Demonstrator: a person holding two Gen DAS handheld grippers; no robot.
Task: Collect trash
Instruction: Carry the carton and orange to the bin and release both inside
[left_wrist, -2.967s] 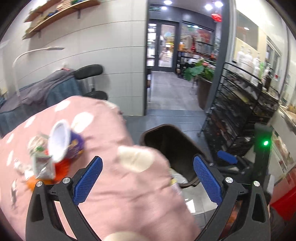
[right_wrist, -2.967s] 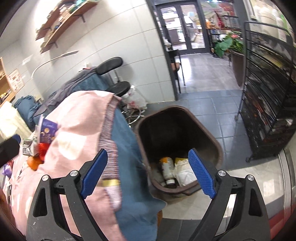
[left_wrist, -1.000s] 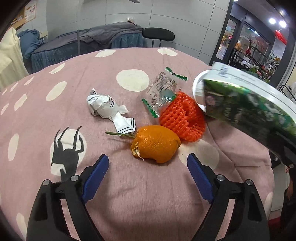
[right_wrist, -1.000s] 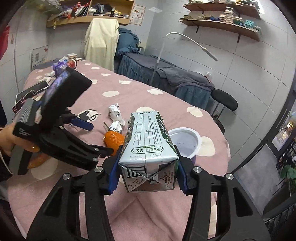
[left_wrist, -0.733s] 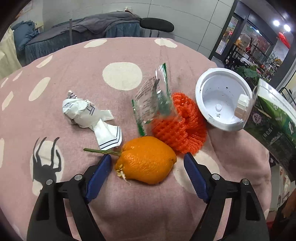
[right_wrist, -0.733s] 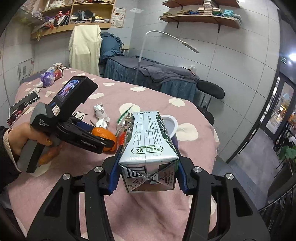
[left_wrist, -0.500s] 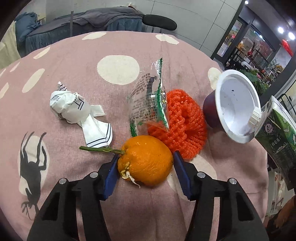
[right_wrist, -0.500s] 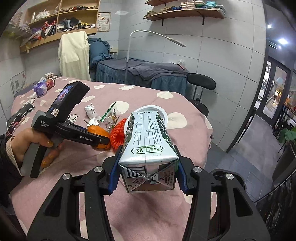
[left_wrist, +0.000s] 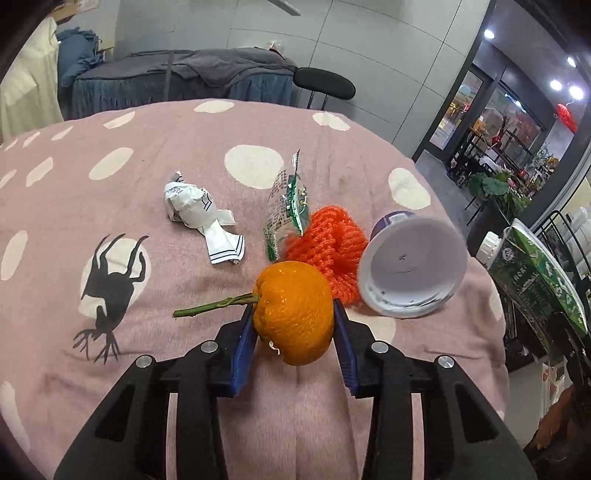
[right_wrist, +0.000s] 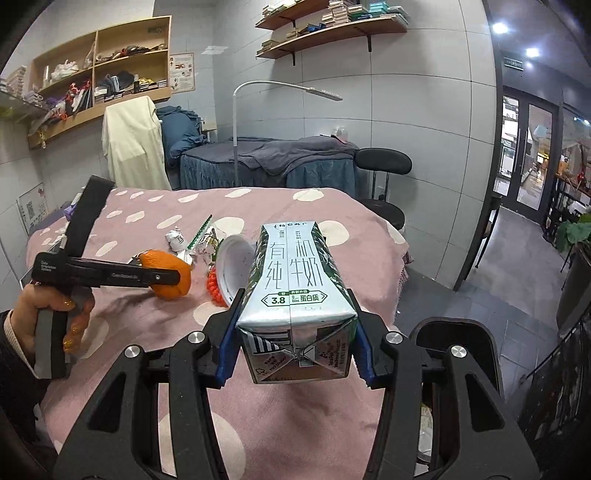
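Observation:
My left gripper (left_wrist: 293, 325) is shut on an orange (left_wrist: 293, 312) with a green stem and holds it just above the pink dotted tablecloth (left_wrist: 110, 221). It also shows in the right wrist view (right_wrist: 168, 275). My right gripper (right_wrist: 295, 343) is shut on a green-and-white milk carton (right_wrist: 295, 295), held over the table's right edge; the carton shows in the left wrist view (left_wrist: 535, 280). On the cloth lie a crumpled white paper (left_wrist: 195, 210), a clear snack wrapper (left_wrist: 286, 206), an orange foam net (left_wrist: 328, 240) and a tipped purple cup (left_wrist: 410, 266).
A dark brown trash bin (right_wrist: 454, 339) stands on the floor right of the table, below my right gripper. A black stool (right_wrist: 384, 162) and a blue-draped bed (right_wrist: 266, 162) stand behind the table. A black wire rack (left_wrist: 569, 236) is at the far right.
My left gripper closed on the orange and lifted it slightly. My right gripper, still holding the milk carton, swung right toward the table edge, and the bin came into view.

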